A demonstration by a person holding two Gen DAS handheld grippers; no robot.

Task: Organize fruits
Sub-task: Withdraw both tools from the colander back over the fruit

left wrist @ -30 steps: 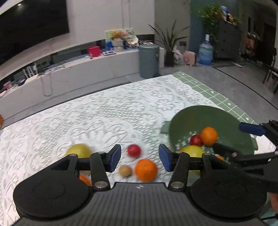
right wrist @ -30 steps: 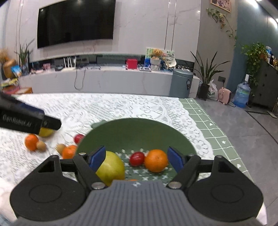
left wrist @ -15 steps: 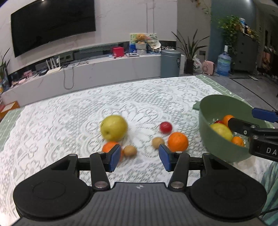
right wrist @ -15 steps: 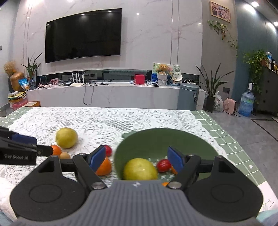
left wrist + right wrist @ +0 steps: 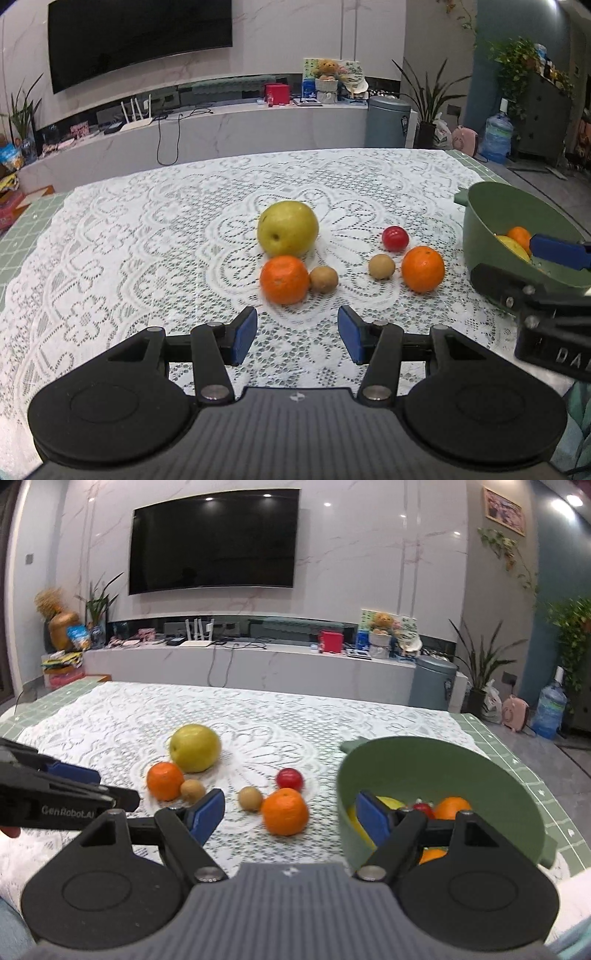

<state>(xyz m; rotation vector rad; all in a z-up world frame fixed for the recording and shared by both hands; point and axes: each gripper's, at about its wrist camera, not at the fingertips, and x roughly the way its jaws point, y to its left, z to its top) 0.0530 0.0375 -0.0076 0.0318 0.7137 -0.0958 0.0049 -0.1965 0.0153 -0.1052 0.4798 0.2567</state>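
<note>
Pick-up stage: both tools, left (image 5: 297, 334) and right (image 5: 291, 814), gape empty; next, close on nearest orange (image 5: 284, 279), carry to green bowl (image 5: 424, 764).

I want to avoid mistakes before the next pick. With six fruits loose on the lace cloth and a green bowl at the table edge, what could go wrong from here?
1. The left orange touches the small brown fruit and sits just in front of the big yellow-green fruit; closing on it with the open left gripper may knock them rolling.
2. The green bowl stands near the table corner; a push from the open right gripper could slide it off.
</note>
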